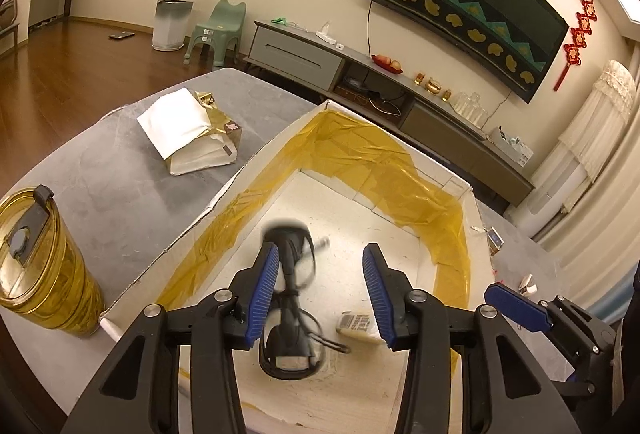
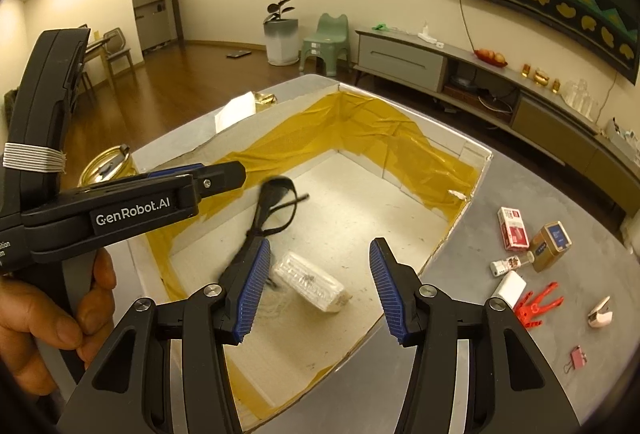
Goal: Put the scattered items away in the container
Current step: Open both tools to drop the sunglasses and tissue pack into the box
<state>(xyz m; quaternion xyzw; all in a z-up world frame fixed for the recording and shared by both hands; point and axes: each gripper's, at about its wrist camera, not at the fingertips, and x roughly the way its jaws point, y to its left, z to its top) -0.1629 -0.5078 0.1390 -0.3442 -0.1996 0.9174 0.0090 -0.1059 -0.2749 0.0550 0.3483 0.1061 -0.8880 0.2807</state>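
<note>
**Glasses Dropping Into the Box, Clutter Waiting on the Right**

The black-framed glasses [image 1: 290, 294], motion-blurred, appeared mid-fall over the white box lined with yellow tape [image 1: 280, 170], beside a pale wrapped packet [image 2: 310, 282] on its floor. The left tongs [image 1: 320, 286] stood spread, gripping nothing; the right tongs [image 2: 318, 284] hung likewise spread and empty above the box. Judging by this, a drop was finishing, and the next move called for a reach right.

Only the right wrist view showed the remaining items: a red-and-white carton [image 2: 513, 228], a gold tin [image 2: 551, 246], a red plastic piece [image 2: 536, 308]. Only the left showed the whole gold tumbler [image 1: 38, 266] and the torn paper bag [image 1: 196, 130] on the grey table [image 1: 112, 202].
</note>
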